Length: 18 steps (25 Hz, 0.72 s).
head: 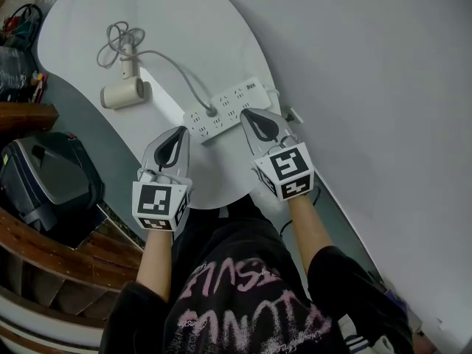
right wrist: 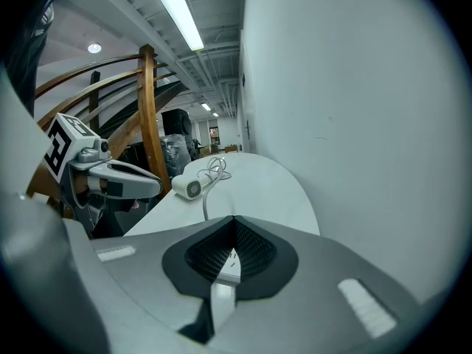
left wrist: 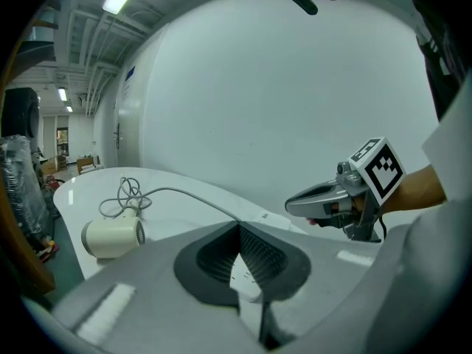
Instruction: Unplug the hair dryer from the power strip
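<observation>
Only the head view lays out the white power strip (head: pixel 225 109) whole, with the plug (head: pixel 211 111) seated in it, just ahead of both pairs of jaw tips. The 2 gripper views catch each other instead: the left gripper (left wrist: pixel 240 227) sees its partner off to its right, and the right gripper (right wrist: pixel 234 220) sees the other at its left. Both hands reach forward side by side, angled gently down over the white table (head: pixel 192 21). Both pairs of jaws are pressed together, nothing between them. The cream hair dryer (head: pixel 124 93) lies on its side well beyond the left jaws. Its grey cord (head: pixel 173 68) loops by the handle, then runs to the plug.
</observation>
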{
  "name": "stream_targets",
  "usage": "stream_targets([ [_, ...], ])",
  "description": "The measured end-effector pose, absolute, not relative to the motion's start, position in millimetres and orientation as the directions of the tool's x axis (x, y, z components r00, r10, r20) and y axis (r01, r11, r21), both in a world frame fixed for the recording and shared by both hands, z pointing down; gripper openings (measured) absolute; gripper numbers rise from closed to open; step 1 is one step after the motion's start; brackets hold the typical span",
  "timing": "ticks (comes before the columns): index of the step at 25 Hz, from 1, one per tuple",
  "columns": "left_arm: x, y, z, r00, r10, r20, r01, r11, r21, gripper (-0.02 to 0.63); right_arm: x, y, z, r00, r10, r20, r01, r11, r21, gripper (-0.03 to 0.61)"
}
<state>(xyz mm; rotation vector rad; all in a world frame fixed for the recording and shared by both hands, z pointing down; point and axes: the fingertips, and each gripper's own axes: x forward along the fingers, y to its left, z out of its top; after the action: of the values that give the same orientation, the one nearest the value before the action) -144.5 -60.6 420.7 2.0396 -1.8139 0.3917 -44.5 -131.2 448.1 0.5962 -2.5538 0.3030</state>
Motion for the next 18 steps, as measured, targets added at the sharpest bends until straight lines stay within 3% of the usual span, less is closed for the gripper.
stream_targets([
  [18,-141,-71,437,0.148,-0.874,0.463,-0.986,-0.096,0.134,0.002,-54,-134,469,-0.767,-0.300,0.568,-0.438,0.891,-0.121,0.009],
])
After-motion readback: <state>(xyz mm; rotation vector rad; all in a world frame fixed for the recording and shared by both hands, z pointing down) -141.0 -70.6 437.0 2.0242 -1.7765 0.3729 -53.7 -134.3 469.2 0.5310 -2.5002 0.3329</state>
